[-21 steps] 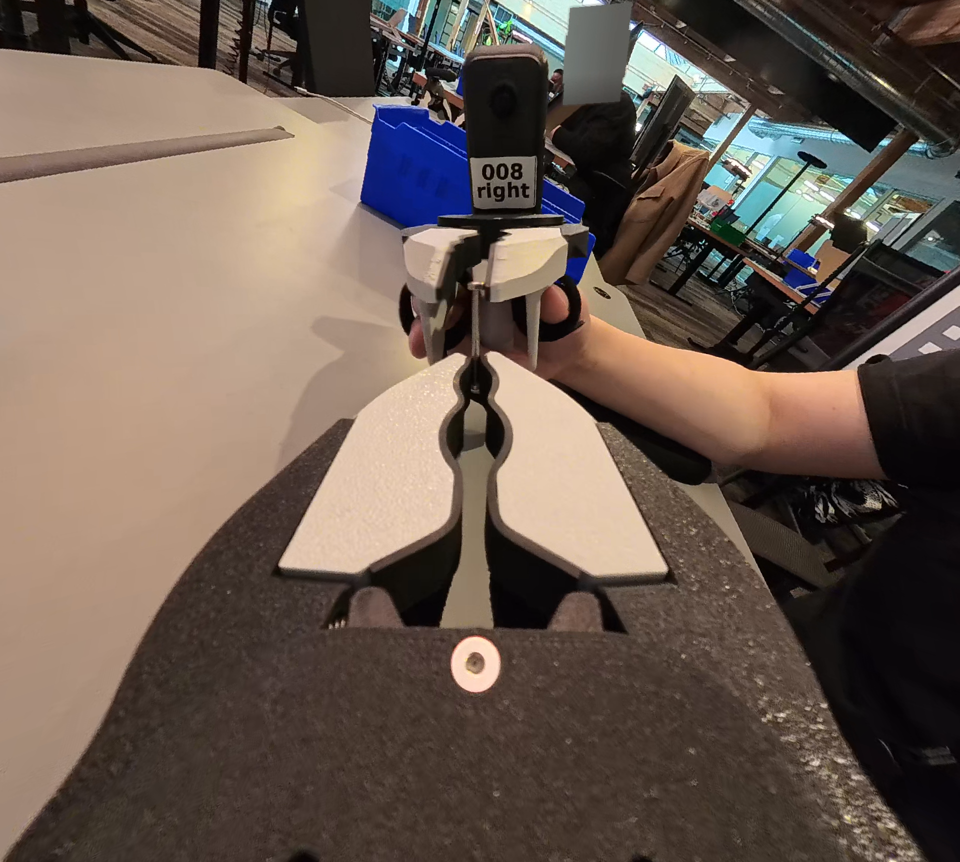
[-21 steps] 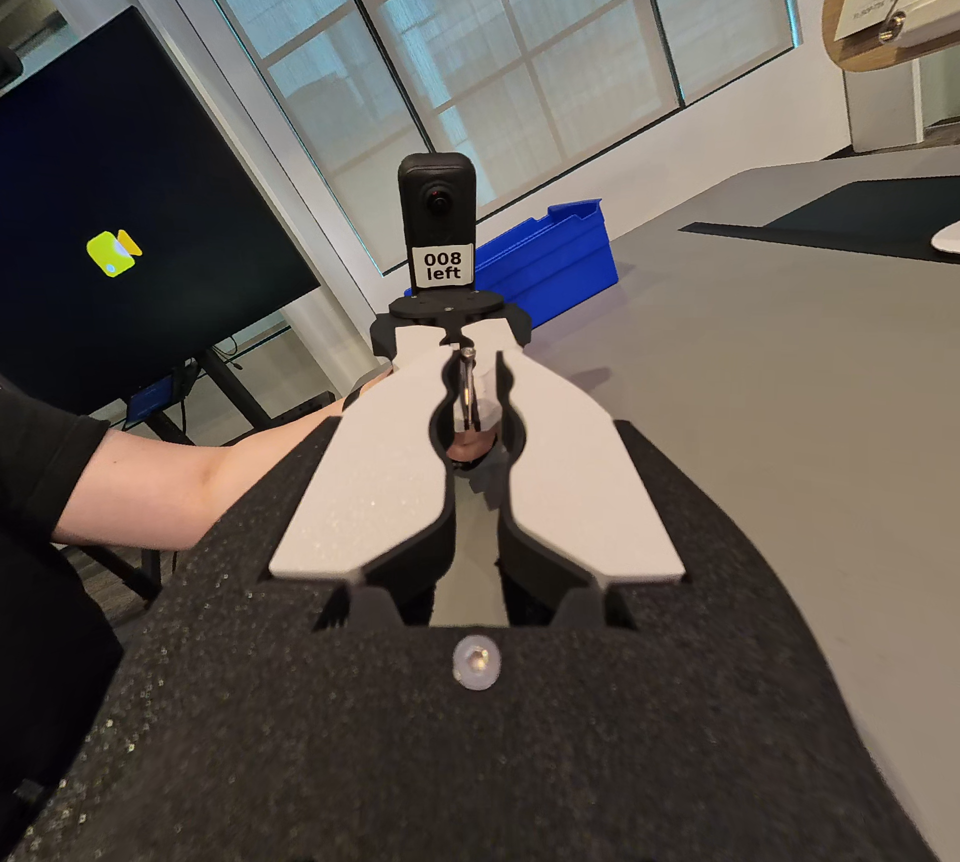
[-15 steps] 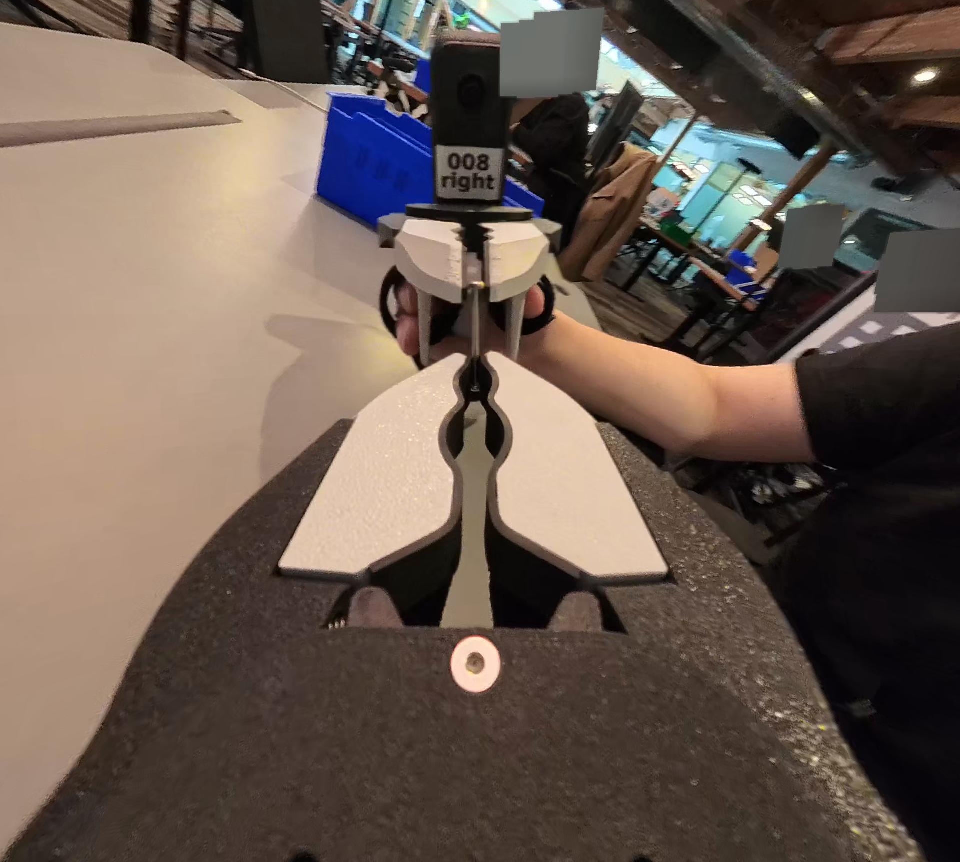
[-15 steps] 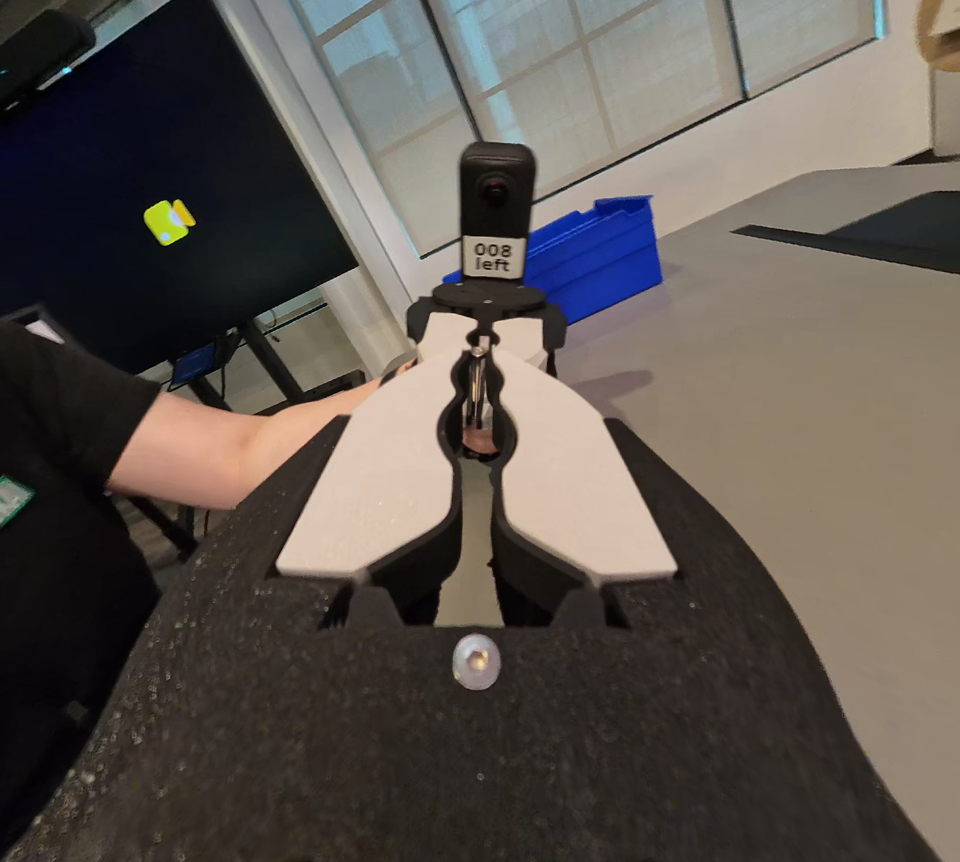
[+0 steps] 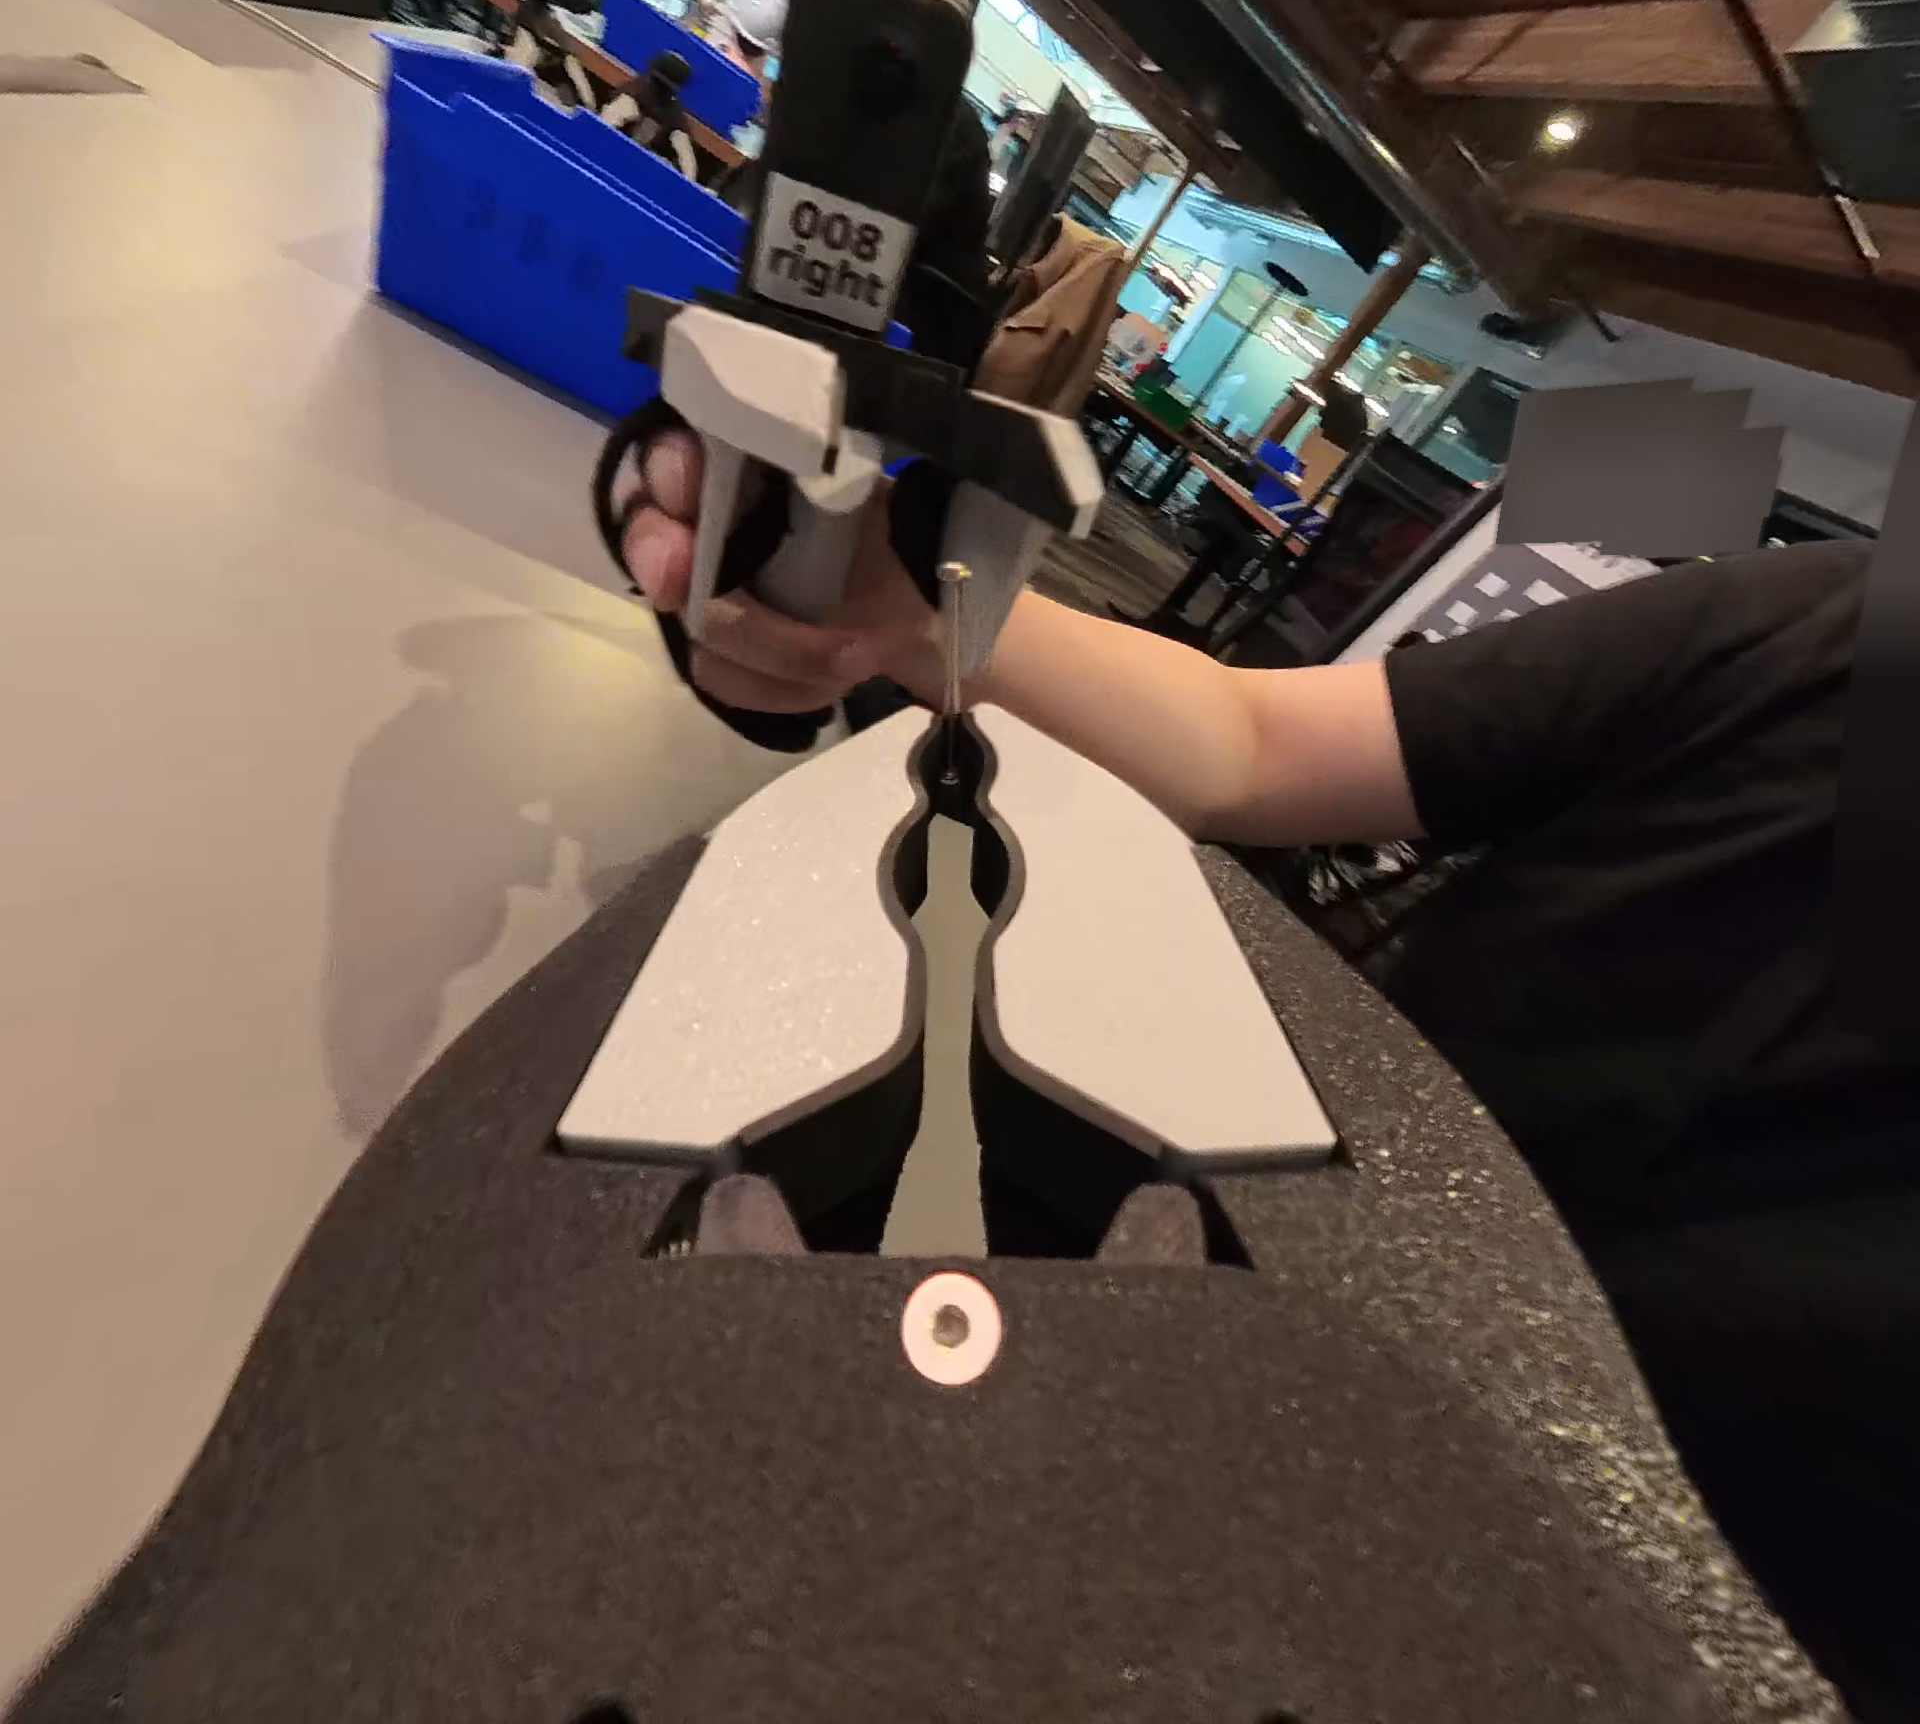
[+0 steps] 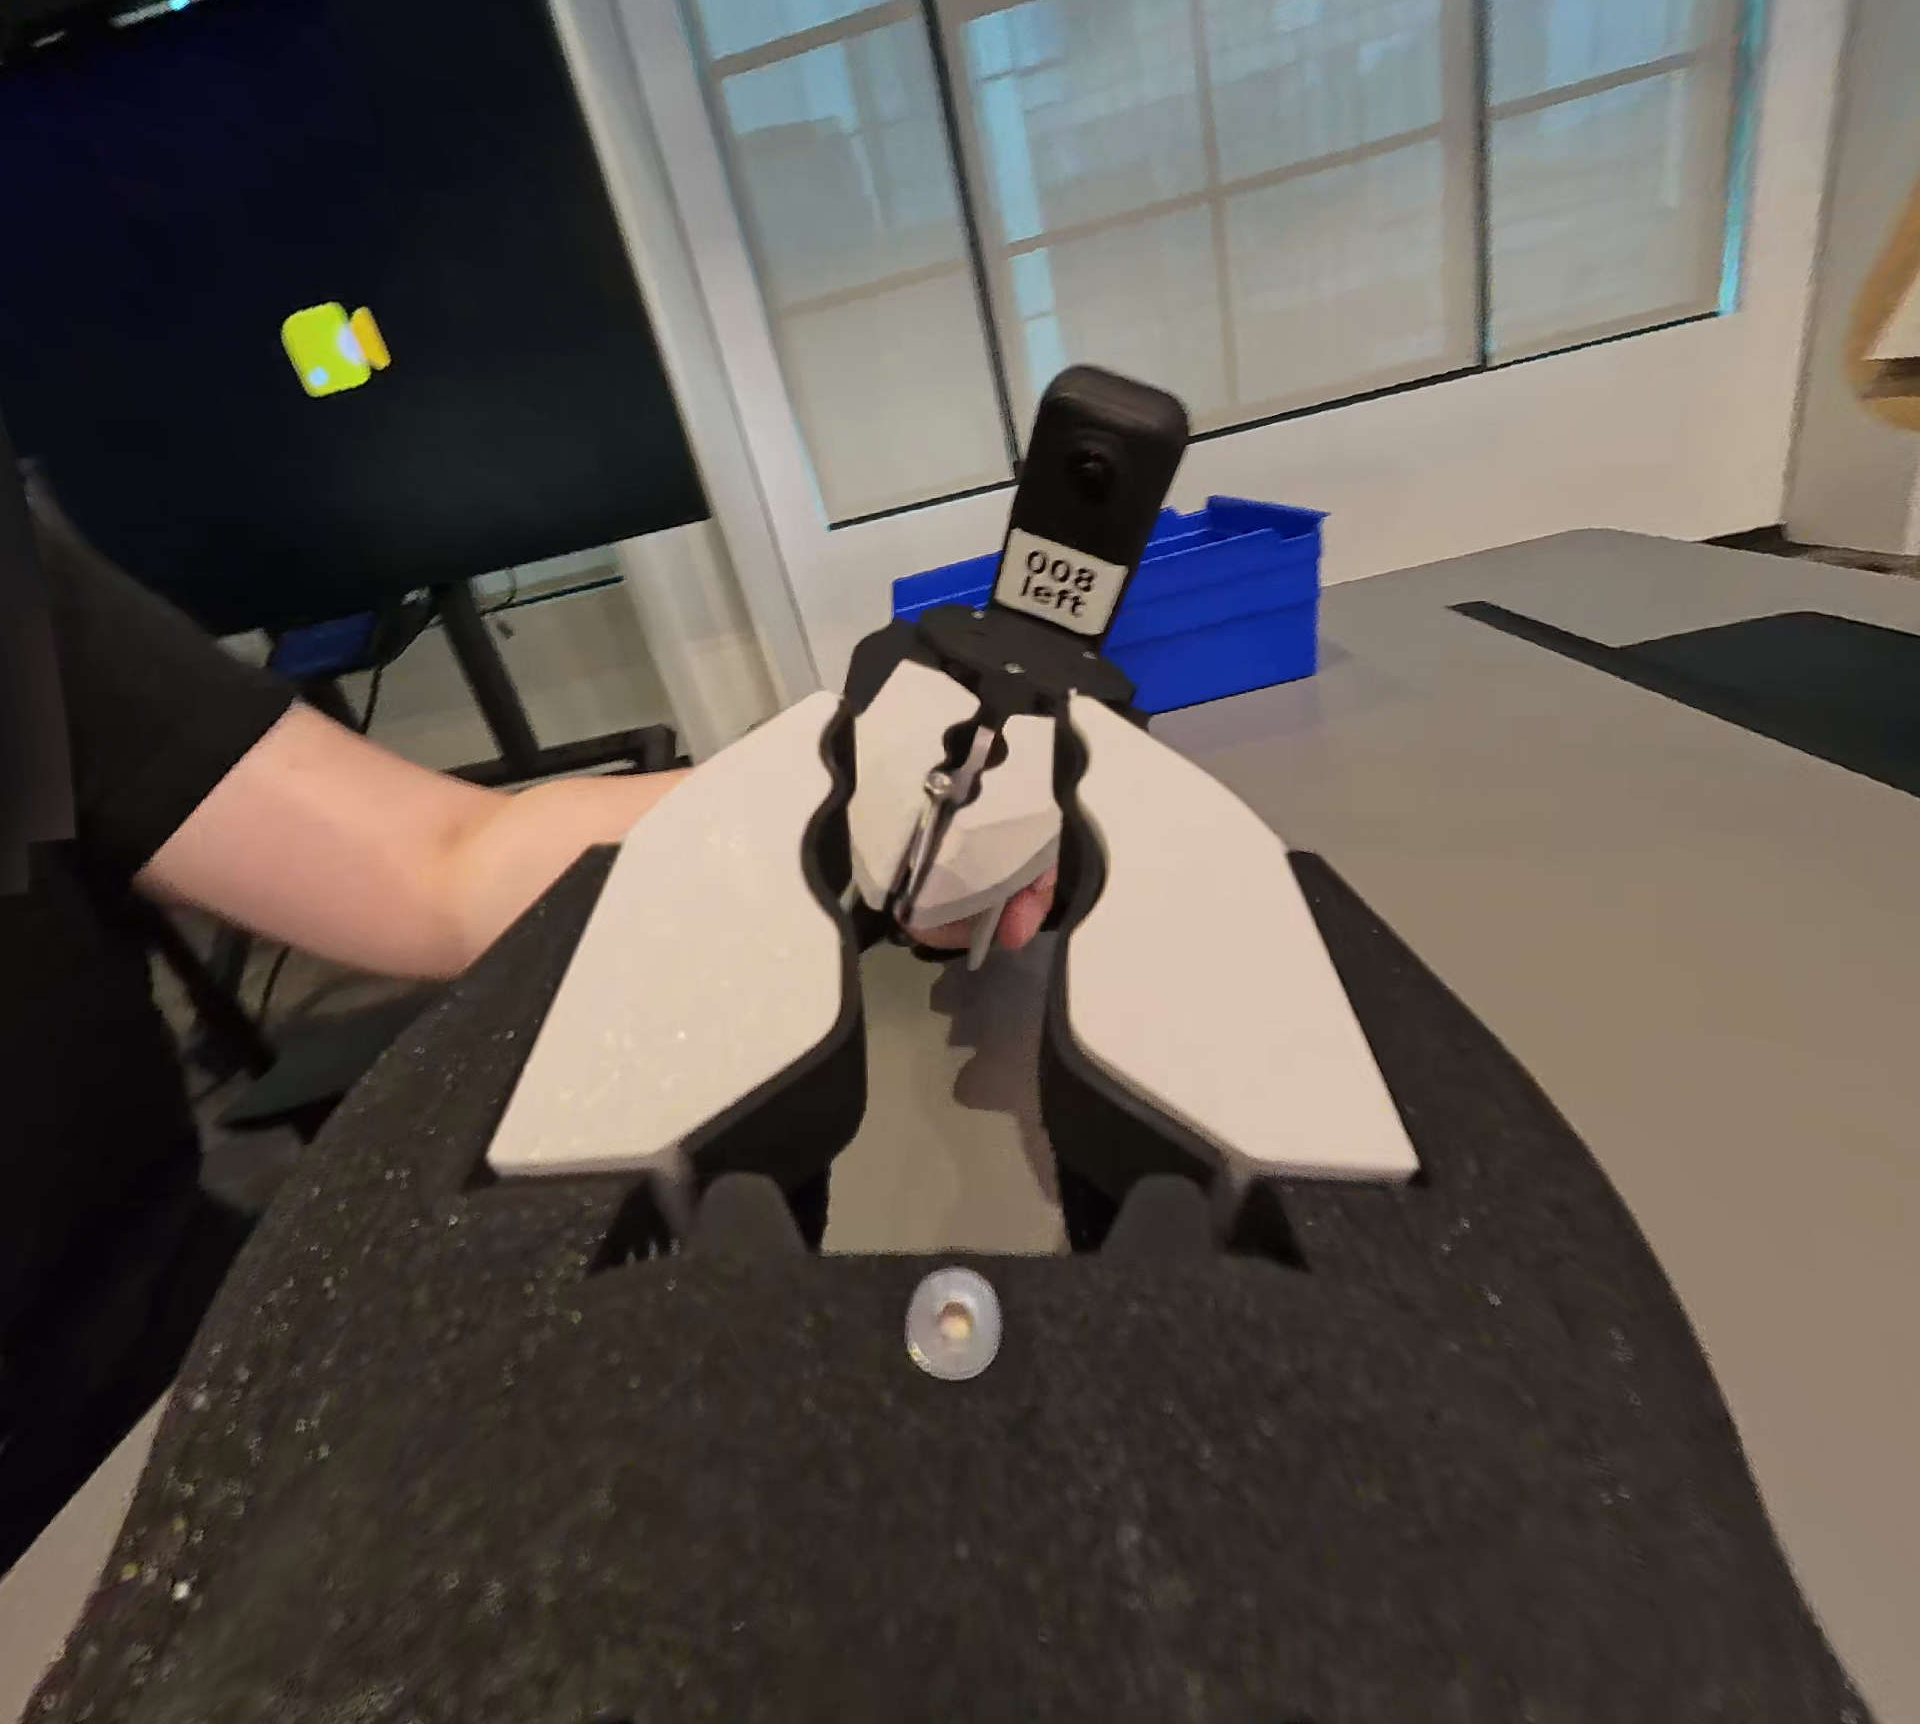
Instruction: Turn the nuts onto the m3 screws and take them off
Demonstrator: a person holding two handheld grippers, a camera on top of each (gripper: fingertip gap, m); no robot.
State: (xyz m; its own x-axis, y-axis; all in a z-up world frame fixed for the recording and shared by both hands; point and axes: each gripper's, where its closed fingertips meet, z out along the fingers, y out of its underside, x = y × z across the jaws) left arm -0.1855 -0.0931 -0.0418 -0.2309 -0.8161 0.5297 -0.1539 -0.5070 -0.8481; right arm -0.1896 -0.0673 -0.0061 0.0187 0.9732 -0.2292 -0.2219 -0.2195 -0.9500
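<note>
Left wrist view, left to right:
- Tabletop (image 5: 208,635): pale, fills the left half of the frame.
- Blue bin (image 5: 540,261): upper left, standing on the tabletop behind the right gripper.
- Right gripper (image 5: 883,552): upper centre, held in a hand (image 5: 769,625), black camera on top. Jaws spread, nothing between them.
- Left gripper (image 5: 951,724): centre, the view's own. Jaws pressed together on a thin metal pin (image 5: 952,635), which stands upright from the tips, its flat head just in front of the right gripper's far finger.
- Forearm and black sleeve (image 5: 1662,843): right of the frame.
- Desks and a hanging coat: background, upper right, blurred.

Right wrist view, left to right:
- Dark screen (image 6: 312,272): upper left, on a stand, with a small yellow icon.
- Forearm (image 6: 416,843): left, reaching to the left gripper.
- Right gripper (image 6: 951,739): centre, the view's own. Jaws wide apart, gripping nothing.
- Left gripper (image 6: 971,770): seen through that gap, tilted, pinching the metal pin (image 6: 925,827); the pin touches neither finger of the right gripper.
- Window: upper centre and right, many panes.
- Blue bin (image 6: 1226,614): right of centre, behind the left gripper.
- Tabletop (image 6: 1558,947): grey, right side, with a dark mat (image 6: 1766,687) at the far right.
</note>
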